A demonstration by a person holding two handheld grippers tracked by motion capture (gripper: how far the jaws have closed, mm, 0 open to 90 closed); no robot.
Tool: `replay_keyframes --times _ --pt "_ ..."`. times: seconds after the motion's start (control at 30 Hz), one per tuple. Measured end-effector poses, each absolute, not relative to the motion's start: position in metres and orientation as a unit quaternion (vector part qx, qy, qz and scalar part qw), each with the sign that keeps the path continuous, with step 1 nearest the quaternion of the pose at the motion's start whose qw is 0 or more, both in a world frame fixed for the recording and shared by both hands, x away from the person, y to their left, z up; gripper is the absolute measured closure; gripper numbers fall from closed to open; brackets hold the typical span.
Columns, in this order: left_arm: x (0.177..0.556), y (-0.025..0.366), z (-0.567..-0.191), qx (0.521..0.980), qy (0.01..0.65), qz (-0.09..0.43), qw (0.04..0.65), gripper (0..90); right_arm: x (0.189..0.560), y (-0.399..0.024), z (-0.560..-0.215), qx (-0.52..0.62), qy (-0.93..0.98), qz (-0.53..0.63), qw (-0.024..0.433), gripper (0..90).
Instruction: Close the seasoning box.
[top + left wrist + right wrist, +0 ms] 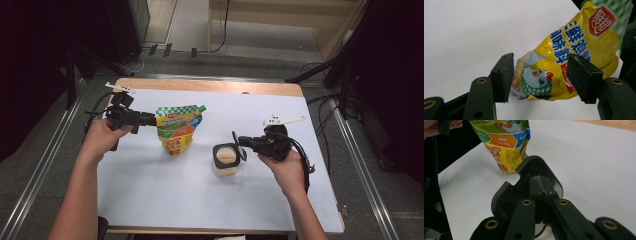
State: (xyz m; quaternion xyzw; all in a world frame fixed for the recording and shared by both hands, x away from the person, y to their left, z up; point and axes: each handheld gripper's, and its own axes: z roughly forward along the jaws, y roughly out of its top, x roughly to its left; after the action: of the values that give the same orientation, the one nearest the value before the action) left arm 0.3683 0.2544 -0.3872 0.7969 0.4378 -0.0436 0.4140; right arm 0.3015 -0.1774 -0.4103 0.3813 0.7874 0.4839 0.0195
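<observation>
Right gripper [541,188]: we saw its jaws clamped on the black lid [509,195] of the jar [225,161], lid tipped up.
Jar: we found it on the white table [280,200], mid-right.
Left gripper [540,78]: jaws parted around the yellow pouch [574,47]; we couldn't tell whether the pads touched it.
Pouch: stood left of jar, apart.

A yellow-and-green spouted seasoning pouch [177,129] stands tilted on the table's left half. To its right sits a small clear jar [225,162] of pale contents, its black flip lid [240,145] open.
</observation>
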Motion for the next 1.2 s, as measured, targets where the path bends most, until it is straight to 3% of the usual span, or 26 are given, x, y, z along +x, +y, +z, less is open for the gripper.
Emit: replay_keyframes --times 0.7,1.2 --pt "0.369 0.255 -0.387 0.790 0.446 -0.040 0.419 39.3 0.300 -0.143 -0.436 0.350 0.829 0.437 -0.001 90.0" --pt "0.370 0.252 -0.390 0.794 0.442 -0.046 0.414 38.5 0.302 -0.153 -0.431 0.351 0.821 0.451 0.017 71.3"
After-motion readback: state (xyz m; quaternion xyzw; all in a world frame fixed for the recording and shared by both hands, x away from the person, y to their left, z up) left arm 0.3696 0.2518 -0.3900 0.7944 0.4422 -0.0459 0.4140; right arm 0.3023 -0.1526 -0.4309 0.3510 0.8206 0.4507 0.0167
